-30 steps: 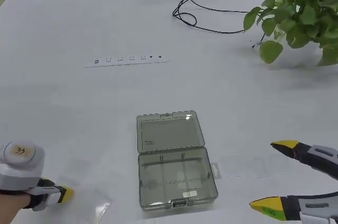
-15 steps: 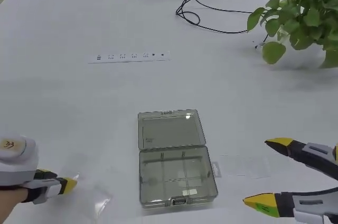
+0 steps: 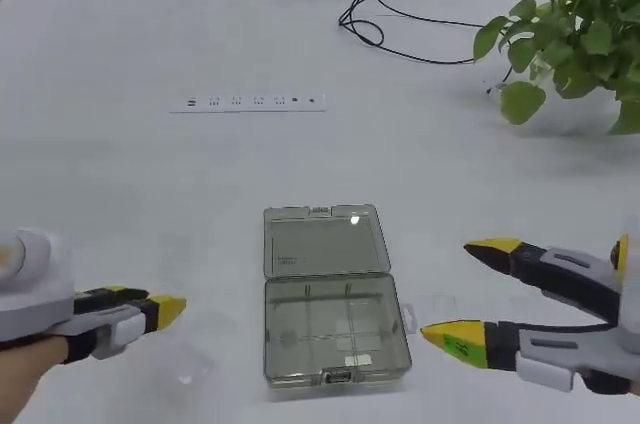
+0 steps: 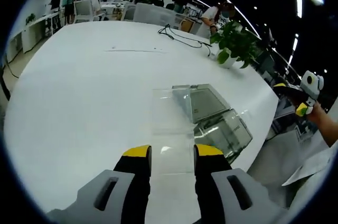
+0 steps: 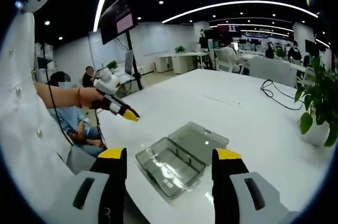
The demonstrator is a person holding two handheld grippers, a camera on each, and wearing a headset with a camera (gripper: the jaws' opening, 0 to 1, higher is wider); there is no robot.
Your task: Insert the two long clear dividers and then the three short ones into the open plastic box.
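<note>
one clear plastic divider (image 4: 171,123) seems pinched in my left gripper (image 4: 171,152); right gripper (image 3: 448,289) gapes wide beside the open grey plastic box (image 3: 335,329).

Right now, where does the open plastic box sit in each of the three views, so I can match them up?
Head view: the open plastic box is at lower centre.
Left gripper view: the box is right of centre, beyond the jaws.
Right gripper view: the box is at lower centre, beyond the jaws.
Shared landmark: the potted plant, at upper right, upper right of centre, and the right edge.
</note>
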